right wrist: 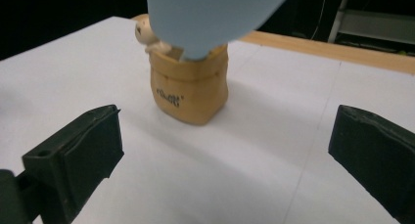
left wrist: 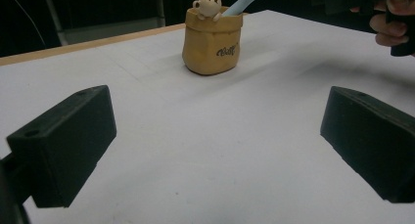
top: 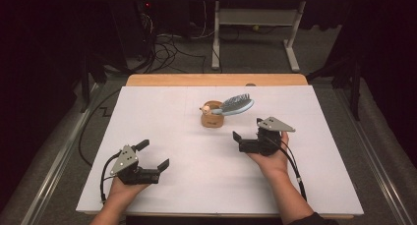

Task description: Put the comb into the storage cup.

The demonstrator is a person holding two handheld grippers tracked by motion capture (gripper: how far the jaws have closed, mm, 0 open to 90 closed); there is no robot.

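Near the pot [top: 212, 119], right gripper [top: 247, 130] empty.

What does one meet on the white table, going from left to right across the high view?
Left gripper, held open, → tan holder with a small figure on its rim → blue hairbrush leaning out of it to the right → right gripper, also open.

Left gripper [top: 154, 154]: black blocky body, grey three-cornered plate on top with small dark screw holes, black cable looping from its rear. Right gripper [top: 247, 129]: same black build, grey plate, black cable trailing along the forearm. Jaws are matte black rectangular blocks, one with a round hole. Dark sleeve edge [top: 314, 218] at right arm.
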